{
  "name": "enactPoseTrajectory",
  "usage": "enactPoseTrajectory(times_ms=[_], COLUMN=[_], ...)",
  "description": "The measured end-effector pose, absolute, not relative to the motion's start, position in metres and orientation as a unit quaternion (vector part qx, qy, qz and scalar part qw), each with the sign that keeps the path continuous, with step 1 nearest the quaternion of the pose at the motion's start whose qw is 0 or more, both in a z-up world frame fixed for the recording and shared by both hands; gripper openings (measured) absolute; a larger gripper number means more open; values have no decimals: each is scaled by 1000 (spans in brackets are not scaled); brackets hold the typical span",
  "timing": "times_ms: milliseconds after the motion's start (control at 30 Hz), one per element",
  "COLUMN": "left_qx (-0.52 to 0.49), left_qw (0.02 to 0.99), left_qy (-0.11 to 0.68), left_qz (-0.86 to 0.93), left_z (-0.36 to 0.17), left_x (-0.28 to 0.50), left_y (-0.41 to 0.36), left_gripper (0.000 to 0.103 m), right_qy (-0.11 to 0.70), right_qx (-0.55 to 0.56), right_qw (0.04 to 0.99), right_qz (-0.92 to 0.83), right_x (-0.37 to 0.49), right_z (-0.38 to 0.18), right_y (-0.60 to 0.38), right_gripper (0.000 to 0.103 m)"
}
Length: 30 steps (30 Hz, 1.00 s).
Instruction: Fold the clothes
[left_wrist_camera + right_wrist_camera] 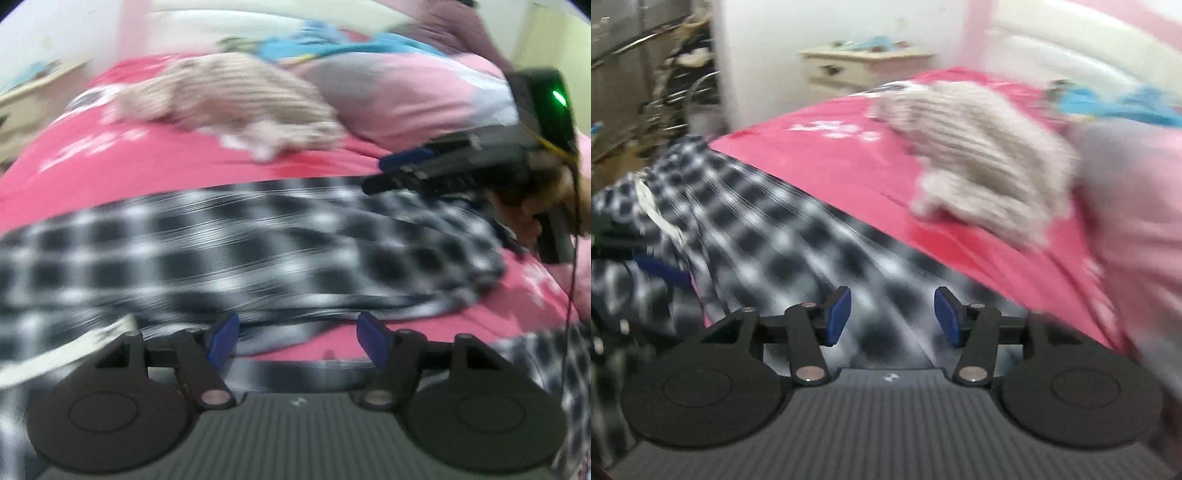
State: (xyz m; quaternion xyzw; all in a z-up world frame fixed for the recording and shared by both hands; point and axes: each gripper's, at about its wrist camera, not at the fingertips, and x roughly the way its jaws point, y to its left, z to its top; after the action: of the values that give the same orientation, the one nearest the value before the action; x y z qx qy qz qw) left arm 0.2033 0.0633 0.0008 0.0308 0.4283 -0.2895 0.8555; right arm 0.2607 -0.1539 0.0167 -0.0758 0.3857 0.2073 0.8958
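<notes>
1. Your left gripper [297, 338] stands open with nothing between its pads, over the near hem of the checked shirt [236, 251] spread on the pink bedspread [110, 166].
2. You look to be between folds; next, pick a fresh edge of the shirt and close on it.
3. Your right gripper [892, 317] is open and empty too, above the shirt's fabric.
4. Bare bedspread lies beyond the shirt, but the beige knit [982, 155] sits on it, further right.
</notes>
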Motion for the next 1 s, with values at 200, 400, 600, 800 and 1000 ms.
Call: enactPoseTrajectory(times_ms=[200, 400, 600, 800, 1000], left_qx=[49, 115, 174, 170, 169], left_qw=[861, 860, 860, 861, 867], left_qy=[415, 385, 356, 361, 357], left_qz=[-288, -314, -321, -314, -305], left_z=[-8, -14, -20, -27, -28], left_x=[198, 187, 183, 186, 191], left_y=[82, 77, 70, 72, 75], left_gripper=[72, 71, 71, 71, 71], right_qy=[441, 489, 522, 505, 396], right_qx=[-143, -105, -134, -209, -335], right_qw=[846, 817, 776, 764, 803], right_qz=[264, 288, 329, 344, 295], right_x=[351, 398, 399, 372, 329], right_z=[-7, -25, -29, -26, -12], right_y=[-92, -84, -74, -60, -38], right_gripper=[53, 50, 41, 8, 0])
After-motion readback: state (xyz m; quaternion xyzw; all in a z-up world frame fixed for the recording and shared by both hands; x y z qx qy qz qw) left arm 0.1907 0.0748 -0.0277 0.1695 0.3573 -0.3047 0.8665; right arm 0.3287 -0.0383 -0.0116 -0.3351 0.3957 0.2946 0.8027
